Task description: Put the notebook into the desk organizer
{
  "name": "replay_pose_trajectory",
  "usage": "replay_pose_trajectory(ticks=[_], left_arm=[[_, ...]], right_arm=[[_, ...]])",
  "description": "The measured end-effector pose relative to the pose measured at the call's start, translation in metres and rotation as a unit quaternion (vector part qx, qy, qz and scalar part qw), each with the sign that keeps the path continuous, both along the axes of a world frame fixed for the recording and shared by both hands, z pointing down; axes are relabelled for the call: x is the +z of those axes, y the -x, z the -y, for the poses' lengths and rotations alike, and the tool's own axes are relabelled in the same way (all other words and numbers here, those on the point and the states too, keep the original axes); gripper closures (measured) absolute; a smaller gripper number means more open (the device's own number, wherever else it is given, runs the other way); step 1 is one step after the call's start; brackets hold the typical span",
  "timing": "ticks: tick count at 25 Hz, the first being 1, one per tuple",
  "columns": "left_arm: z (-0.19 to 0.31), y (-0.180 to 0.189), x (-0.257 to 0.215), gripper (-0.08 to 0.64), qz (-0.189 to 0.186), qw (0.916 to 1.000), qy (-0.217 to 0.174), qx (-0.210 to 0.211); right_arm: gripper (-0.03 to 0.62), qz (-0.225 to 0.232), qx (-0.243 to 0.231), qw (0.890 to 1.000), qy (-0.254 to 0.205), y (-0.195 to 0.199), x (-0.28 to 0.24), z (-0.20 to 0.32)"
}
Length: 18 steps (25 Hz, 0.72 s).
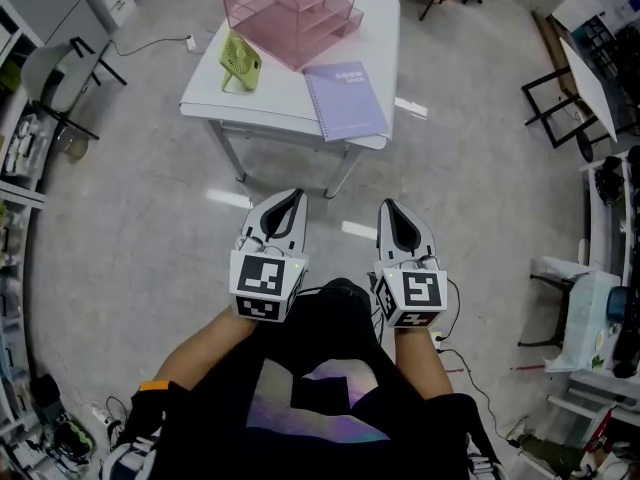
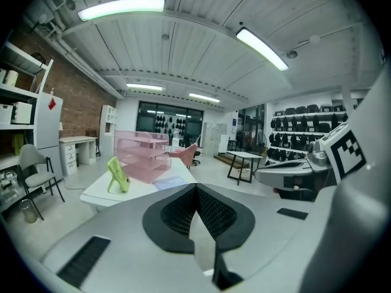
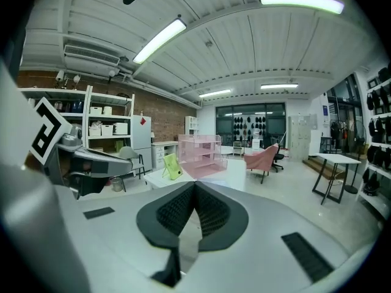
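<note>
- The left gripper [image 1: 296,196] and the right gripper [image 1: 389,206] are held side by side in front of the person. Both point toward the white table [image 1: 262,110] and are well apart from it.
- Each gripper's jaws are closed together, with nothing between them.
- The lilac spiral notebook [image 1: 346,99] lies flat near the table's front right corner, just beside the pink tiered desk organizer [image 1: 290,8] and outside it.
- A small green desk fan [image 1: 240,61] stands to the organizer's left.
</note>
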<state>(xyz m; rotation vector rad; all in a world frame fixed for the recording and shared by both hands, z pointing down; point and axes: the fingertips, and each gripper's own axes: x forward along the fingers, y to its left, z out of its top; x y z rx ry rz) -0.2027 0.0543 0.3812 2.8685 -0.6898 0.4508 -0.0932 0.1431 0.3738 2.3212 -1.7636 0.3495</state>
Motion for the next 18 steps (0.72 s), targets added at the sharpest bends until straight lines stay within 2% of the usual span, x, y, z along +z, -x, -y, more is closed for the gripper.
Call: replay_pose_trajectory(ticks=[5,11,15,18], left_arm=[[0.027,-0.015,0.013,0.555,0.006,0.9999,0.014,-0.006],[0.074,-0.054,0.030,0.548,0.010,0.9987,0.041,-0.029],[0.108,-0.096,0.047,0.471,0.021,0.9954,0.079,-0.050],[0.135,-0.126,0.066,0.434,0.029,0.9897,0.122,-0.068]], right_arm=[[0.578,-0.001,-0.010,1.000,0.010,-0.023,0.011,0.029],[0.577,0.006,-0.025,0.999,0.024,-0.081,0.033,0.079],[0.577,0.018,-0.053,0.998,0.041,-0.130,0.047,0.120],[0.572,0.032,-0.077,0.995,0.059,-0.165,0.061,0.151]])
